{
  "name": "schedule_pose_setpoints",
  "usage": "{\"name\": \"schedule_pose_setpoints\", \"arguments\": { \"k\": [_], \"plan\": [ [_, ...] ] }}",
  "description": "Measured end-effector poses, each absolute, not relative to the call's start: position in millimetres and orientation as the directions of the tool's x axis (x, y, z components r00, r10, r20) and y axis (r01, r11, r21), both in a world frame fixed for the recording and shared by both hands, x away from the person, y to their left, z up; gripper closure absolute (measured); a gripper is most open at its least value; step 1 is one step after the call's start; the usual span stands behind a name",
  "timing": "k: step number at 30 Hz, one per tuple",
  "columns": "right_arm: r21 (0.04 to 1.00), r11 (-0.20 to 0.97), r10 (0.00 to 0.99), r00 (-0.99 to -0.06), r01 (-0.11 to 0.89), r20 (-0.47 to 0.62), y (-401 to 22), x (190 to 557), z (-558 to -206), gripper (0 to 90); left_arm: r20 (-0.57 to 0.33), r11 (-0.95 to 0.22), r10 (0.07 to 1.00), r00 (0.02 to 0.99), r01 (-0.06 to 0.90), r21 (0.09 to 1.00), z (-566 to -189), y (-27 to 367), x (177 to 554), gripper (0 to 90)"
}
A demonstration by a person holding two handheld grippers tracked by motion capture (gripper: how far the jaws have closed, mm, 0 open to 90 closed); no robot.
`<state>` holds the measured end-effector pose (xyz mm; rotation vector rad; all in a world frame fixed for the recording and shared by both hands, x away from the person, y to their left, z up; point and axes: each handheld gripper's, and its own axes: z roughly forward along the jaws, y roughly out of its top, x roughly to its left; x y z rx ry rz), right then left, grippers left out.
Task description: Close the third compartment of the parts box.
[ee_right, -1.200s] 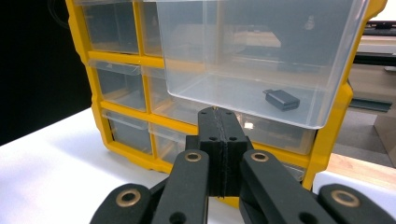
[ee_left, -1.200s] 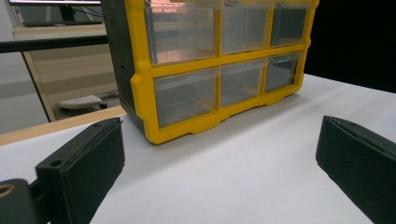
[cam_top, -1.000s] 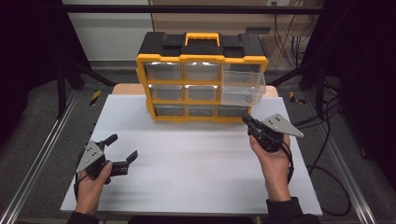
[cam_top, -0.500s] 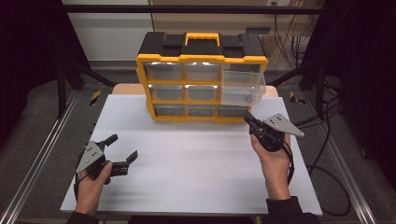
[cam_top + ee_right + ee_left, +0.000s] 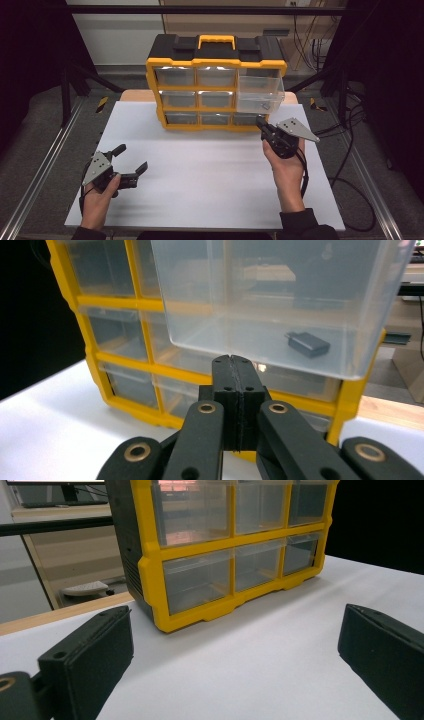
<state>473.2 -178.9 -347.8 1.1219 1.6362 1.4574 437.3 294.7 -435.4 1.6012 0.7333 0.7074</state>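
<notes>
A yellow and black organizer [image 5: 215, 60] with clear drawers stands at the back of the white table [image 5: 210, 190]. Its large right drawer [image 5: 260, 92] is pulled out, and a small black block [image 5: 308, 344] lies on the drawer floor. My right gripper [image 5: 260, 121] is shut with nothing between its jaws. In the right gripper view its tip [image 5: 233, 360] sits just under the front lower edge of that drawer [image 5: 280, 305]; whether it touches I cannot tell. My left gripper [image 5: 133, 157] rests open at the table's front left, its jaws [image 5: 235, 625] wide apart and pointing at the organizer [image 5: 200, 570].
Black frame posts and cables stand to the right of the table [image 5: 350, 115]. A metal rail [image 5: 45, 165] runs along the left side. A wooden board edge [image 5: 135, 95] shows behind the white surface.
The right gripper has edged slightly toward the organizer's pulled-out drawer. The left gripper has stayed where it was.
</notes>
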Motion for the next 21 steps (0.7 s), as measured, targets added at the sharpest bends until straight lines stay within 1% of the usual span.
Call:
{"name": "schedule_pose_setpoints", "arguments": {
  "k": [4,14,21],
  "plan": [
    [0.987,-0.015,0.909,-0.409,0.162,0.081,-175,478,-344,90.0,0.048,-0.123,0.784,0.619,0.079,0.989,-436,295,437,1.1],
    [0.987,0.026,0.917,-0.397,0.160,0.041,-165,484,-334,90.0,0.047,-0.121,0.787,0.615,0.080,0.989,-436,296,438,1.2],
    [0.989,0.023,0.921,-0.389,0.147,0.036,-163,489,-336,90.0,0.050,-0.127,0.786,0.617,0.081,0.989,-436,294,438,1.2]
  ]
}}
